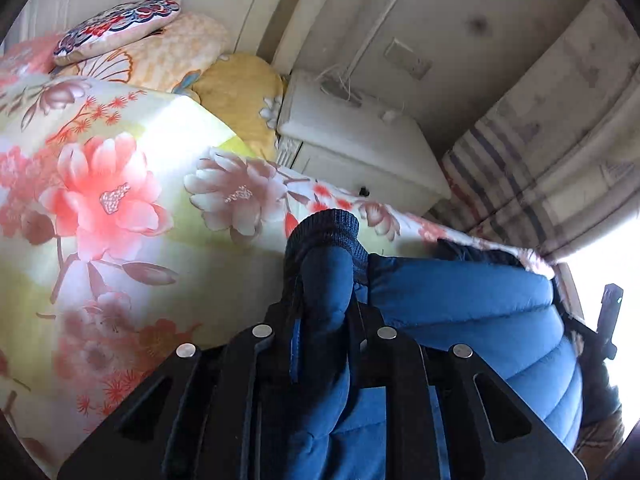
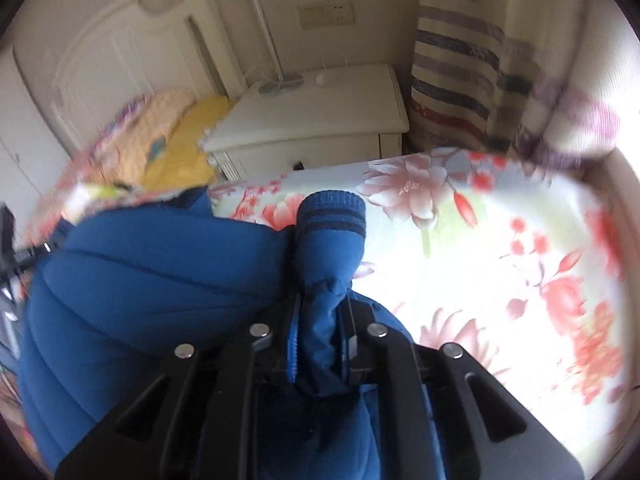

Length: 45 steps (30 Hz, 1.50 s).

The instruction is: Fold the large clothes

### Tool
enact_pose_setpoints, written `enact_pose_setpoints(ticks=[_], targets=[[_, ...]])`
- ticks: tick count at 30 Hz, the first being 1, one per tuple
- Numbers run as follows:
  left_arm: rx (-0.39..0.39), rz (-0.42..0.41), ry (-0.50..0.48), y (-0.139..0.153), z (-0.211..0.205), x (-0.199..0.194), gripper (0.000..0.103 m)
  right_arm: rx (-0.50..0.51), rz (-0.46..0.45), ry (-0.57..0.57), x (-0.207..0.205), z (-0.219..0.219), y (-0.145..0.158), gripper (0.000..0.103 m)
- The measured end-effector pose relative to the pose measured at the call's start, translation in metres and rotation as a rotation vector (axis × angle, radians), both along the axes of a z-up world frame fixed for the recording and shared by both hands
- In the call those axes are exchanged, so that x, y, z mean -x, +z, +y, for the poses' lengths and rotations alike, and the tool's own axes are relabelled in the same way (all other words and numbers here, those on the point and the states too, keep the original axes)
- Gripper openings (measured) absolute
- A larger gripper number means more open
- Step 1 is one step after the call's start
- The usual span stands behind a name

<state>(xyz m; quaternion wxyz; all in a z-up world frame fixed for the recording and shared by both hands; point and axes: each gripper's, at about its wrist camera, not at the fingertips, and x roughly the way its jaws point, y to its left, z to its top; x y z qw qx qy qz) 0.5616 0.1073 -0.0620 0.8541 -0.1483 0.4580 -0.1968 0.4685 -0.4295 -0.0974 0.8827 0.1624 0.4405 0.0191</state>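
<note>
A: We see our left gripper (image 1: 326, 280) clamped on a sleeve of the blue puffer jacket (image 1: 472, 312), the padded cloth bunched between its jaws.

B: Agreed. The ribbed cuff (image 1: 328, 226) sticks out past the fingertips, toward the white nightstand (image 1: 352, 152).

A: And our right gripper (image 2: 324, 284) is closed on the other sleeve. Its striped cuff (image 2: 332, 210) also pokes out ahead, nightstand-ward.

B: Where do we place the jacket itself?

A: It lies on the bed, on the floral bedspread (image 1: 112, 200), on the near side of the nightstand. In the left wrist view its quilted body sits to the right of the gripped sleeve; in the right wrist view it swells to the left of the gripped sleeve.

B: So the body is between our two grippers. Whether the sleeves are lifted clear of the bedspread we cannot tell.

A: Left of the nightstand, at the head of the bed, we see a yellow pillow (image 1: 240, 96) and a patterned cushion (image 1: 116, 28) stacked on another pillow.

B: To the right of the nightstand hangs a striped curtain (image 2: 456, 76). The right wrist view is blurred at its edges.
</note>
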Motion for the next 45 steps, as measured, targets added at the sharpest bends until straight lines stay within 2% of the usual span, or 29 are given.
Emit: enact_pose_setpoints(ticks=[2,4,6,7,8,9,10,12,13,14,17,19,22,24,27,29,31,35,38,39,40,41,42,44,45], targets=[[0.007,-0.001,0.017,-0.002,0.003,-0.001,0.028,-0.021,-0.003,-0.013,0.002,-0.003,-0.004,0.020],[-0.028,0.004,0.033,-0.003,0.001,0.000,0.037,0.000,-0.004,-0.017,0.006,0.001,-0.003,0.026],[-0.022,0.020,0.043,-0.001,0.005,0.000,0.041,0.012,0.003,-0.026,0.012,0.002,0.002,0.042],[-0.007,0.020,0.054,0.002,0.011,0.002,0.044,0.008,0.005,-0.026,0.020,-0.001,0.008,0.070],[0.021,0.002,0.070,0.010,0.020,0.009,0.048,-0.002,-0.027,-0.017,0.034,-0.004,0.020,0.080],[0.051,-0.025,0.082,0.019,0.032,0.018,0.051,-0.011,-0.059,-0.004,0.047,-0.008,0.030,0.080],[0.095,-0.068,0.083,0.034,0.051,0.039,0.062,-0.016,-0.092,0.015,0.067,-0.013,0.041,0.080],[0.107,-0.155,0.056,0.055,0.080,0.079,0.094,0.003,-0.157,0.065,0.117,-0.019,0.061,0.080],[0.079,-0.206,0.036,0.062,0.094,0.107,0.096,0.020,-0.182,0.091,0.144,-0.020,0.066,0.080],[0.052,-0.232,0.004,0.065,0.105,0.132,0.096,0.040,-0.200,0.125,0.177,-0.019,0.068,0.082],[-0.013,-0.227,-0.091,0.053,0.126,0.196,0.096,0.061,-0.203,0.204,0.241,-0.010,0.054,0.085],[-0.039,-0.207,-0.142,0.038,0.128,0.232,0.096,0.055,-0.182,0.251,0.265,0.001,0.040,0.085],[-0.075,-0.185,-0.216,0.016,0.116,0.269,0.096,0.124,-0.125,0.304,0.279,0.025,0.018,0.085],[-0.077,-0.172,-0.235,0.004,0.108,0.279,0.096,0.184,-0.119,0.316,0.280,0.037,0.008,0.085],[-0.149,-0.174,-0.249,-0.011,0.091,0.287,0.096,0.248,-0.125,0.299,0.274,0.043,0.005,0.085],[-0.180,-0.169,-0.259,-0.013,0.083,0.284,0.096,0.242,-0.155,0.283,0.272,0.042,0.007,0.083],[-0.187,-0.201,-0.269,-0.008,0.076,0.280,0.096,0.208,-0.170,0.275,0.268,0.041,0.008,0.078],[-0.253,-0.195,-0.344,-0.011,0.045,0.264,0.096,0.192,-0.173,0.271,0.263,0.044,0.007,0.073],[-0.270,-0.209,-0.359,-0.013,0.030,0.253,0.095,0.185,-0.171,0.265,0.261,0.044,0.006,0.072],[-0.261,-0.220,-0.359,-0.012,0.027,0.250,0.087,0.184,-0.173,0.264,0.261,0.044,0.006,0.072],[-0.255,-0.234,-0.355,-0.011,0.026,0.249,0.081,0.177,-0.178,0.266,0.261,0.045,0.006,0.067],[-0.255,-0.245,-0.350,-0.009,0.025,0.250,0.073,0.168,-0.185,0.273,0.262,0.046,0.006,0.056],[-0.254,-0.257,-0.343,-0.005,0.027,0.253,0.061,0.164,-0.190,0.270,0.264,0.049,0.007,0.053],[-0.229,-0.278,-0.333,0.001,0.036,0.261,0.046,0.164,-0.192,0.261,0.268,0.053,0.010,0.035],[-0.226,-0.282,-0.332,0.002,0.038,0.268,0.033,0.174,-0.186,0.251,0.272,0.056,0.013,0.033]])
